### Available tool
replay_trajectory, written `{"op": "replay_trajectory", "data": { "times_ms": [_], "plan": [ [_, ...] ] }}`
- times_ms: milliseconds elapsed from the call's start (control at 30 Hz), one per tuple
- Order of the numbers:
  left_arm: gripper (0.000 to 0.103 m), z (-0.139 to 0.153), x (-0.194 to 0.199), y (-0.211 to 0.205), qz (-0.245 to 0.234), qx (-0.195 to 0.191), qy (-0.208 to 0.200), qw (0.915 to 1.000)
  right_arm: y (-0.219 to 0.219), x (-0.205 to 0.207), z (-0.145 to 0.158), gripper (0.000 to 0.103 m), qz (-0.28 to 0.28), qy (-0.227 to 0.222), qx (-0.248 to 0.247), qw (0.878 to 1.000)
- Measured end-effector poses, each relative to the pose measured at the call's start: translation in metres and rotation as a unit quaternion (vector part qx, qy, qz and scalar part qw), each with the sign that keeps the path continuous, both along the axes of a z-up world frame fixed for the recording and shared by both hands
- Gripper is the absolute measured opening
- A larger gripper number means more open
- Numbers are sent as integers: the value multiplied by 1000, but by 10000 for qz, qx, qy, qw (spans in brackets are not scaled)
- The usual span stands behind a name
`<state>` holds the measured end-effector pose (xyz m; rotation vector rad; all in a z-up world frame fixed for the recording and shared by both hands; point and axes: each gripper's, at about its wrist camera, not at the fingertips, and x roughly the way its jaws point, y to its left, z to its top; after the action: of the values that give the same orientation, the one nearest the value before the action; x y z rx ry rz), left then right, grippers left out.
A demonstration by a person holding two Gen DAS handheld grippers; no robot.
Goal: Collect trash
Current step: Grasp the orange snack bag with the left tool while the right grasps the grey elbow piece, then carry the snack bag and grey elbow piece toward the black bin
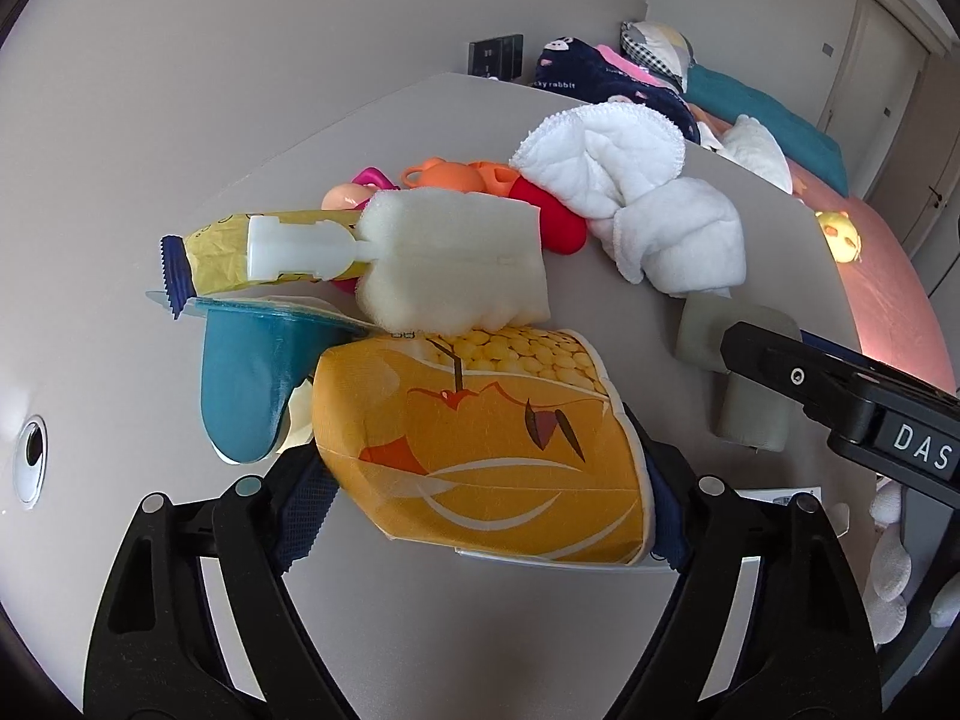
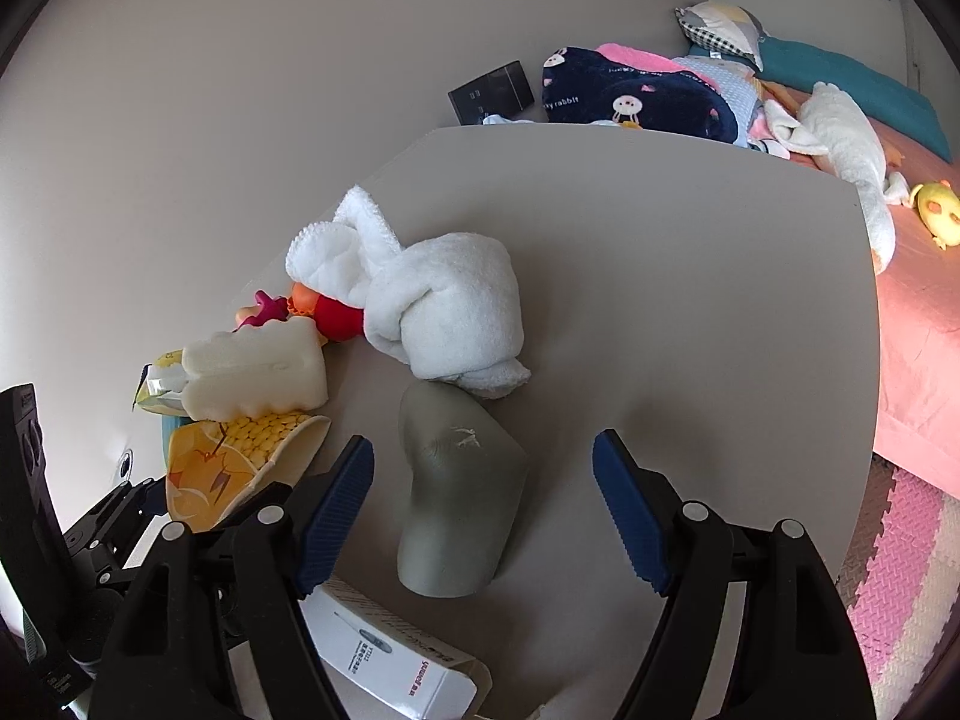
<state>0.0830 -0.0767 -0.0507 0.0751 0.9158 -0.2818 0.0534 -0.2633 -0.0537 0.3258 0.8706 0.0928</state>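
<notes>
An orange paper cup (image 1: pixel 480 438) with a corn picture lies on its side on the grey table (image 1: pixel 480 630). My left gripper (image 1: pixel 480 510) is shut on it, one blue pad pressing each side. In the right wrist view a bent grey cup (image 2: pixel 462 492) lies between the wide-apart fingers of my open right gripper (image 2: pixel 480 480), touching neither pad. A white sponge brush (image 1: pixel 456 258), a yellow wrapper (image 1: pixel 216 252) and a blue plastic cup (image 1: pixel 252 384) lie just beyond the orange cup.
A knotted white towel (image 2: pixel 432 306) and red and orange toys (image 1: pixel 558 216) lie farther back. A white carton (image 2: pixel 390 654) sits under the right gripper's left finger. A bed with a pink sheet (image 2: pixel 918 360) borders the table on the right; a wall (image 1: pixel 180 120) runs along its left.
</notes>
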Motion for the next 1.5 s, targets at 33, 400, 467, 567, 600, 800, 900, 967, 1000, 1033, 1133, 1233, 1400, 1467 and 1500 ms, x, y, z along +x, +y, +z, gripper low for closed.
{"op": "replay_trajectory", "data": {
  "times_ms": [33,400,467,567,600,800,900,967,1000,1033,1133,1233,1400,1467,1500],
  "plan": [
    [81,0,-1,0,-5,13,-6,10000,1,1,-2,70,29,27,-21,10000],
    [81,11,-13,4,92,178,-171,9997,7,-13,7,39,180,-73,-446,9988],
    [81,17,-17,6,113,199,-257,9994,2,-18,13,39,170,-112,-429,9989],
    [81,27,-22,10,196,93,-318,9993,-7,-29,24,39,79,-226,-397,9989],
    [81,30,-24,11,200,86,-340,9992,-11,-33,28,39,48,-270,-386,9989],
    [81,51,-46,-8,32,166,-597,9981,-30,-62,42,39,-185,-469,-529,9973],
    [81,57,-52,-21,-42,178,-638,9978,-41,-74,44,39,-280,-452,-556,9970],
    [81,60,-57,-30,-103,155,-665,9976,-48,-84,46,39,-334,-479,-557,9967],
    [81,61,-61,-35,-138,145,-677,9975,-53,-88,48,39,-366,-496,-557,9965],
    [81,63,-63,-39,-182,133,-690,9974,-57,-92,49,39,-400,-517,-554,9963],
    [81,66,-70,-55,-318,117,-722,9968,-69,-106,54,39,-505,-560,-545,9957],
    [81,67,-76,-71,-461,92,-736,9962,-82,-117,57,39,-605,-580,-561,9949],
    [81,67,-84,-99,-706,67,-740,9947,-102,-136,57,39,-800,-582,-565,9935],
    [81,67,-88,-110,-811,56,-733,9940,-112,-143,56,39,-894,-578,-562,9927],
    [81,66,-90,-115,-854,51,-731,9936,-117,-146,56,39,-937,-572,-559,9924]
  ]
}}
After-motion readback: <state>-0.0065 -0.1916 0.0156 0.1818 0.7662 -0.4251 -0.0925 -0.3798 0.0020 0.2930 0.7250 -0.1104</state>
